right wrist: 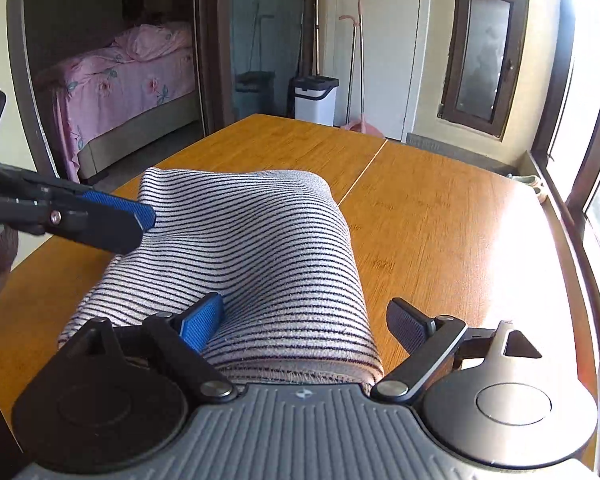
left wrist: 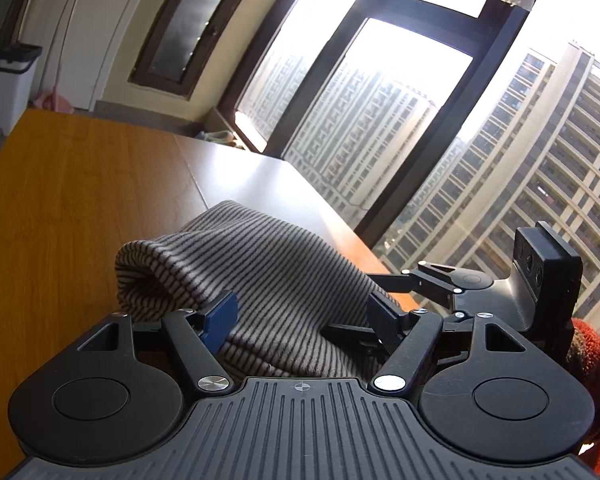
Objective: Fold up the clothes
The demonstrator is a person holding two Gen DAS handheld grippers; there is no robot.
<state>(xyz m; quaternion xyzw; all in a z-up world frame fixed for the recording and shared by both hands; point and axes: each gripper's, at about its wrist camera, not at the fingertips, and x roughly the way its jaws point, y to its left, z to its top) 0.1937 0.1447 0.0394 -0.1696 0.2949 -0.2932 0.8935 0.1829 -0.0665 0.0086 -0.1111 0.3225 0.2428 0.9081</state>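
Note:
A folded grey garment with thin dark stripes (right wrist: 252,240) lies on the wooden table (right wrist: 440,220). In the right wrist view my right gripper (right wrist: 304,324) straddles its near end. The blue pad rests on the fabric, while the dark pad stands clear over bare wood, so the jaws are open. My left gripper (right wrist: 140,226) reaches in from the left to the garment's far left corner. In the left wrist view the left gripper (left wrist: 302,322) has the striped bundle (left wrist: 240,264) bulging between its spread pads without a firm pinch. One of the right gripper's fingers (left wrist: 396,282) shows behind the cloth.
The table edge runs close to a large window (left wrist: 380,100) on the right. A white bin (right wrist: 314,100) and broom handles stand beyond the table's far end, and a pink bed (right wrist: 128,76) shows through a doorway. A red fuzzy sleeve (left wrist: 592,352) is behind the right gripper.

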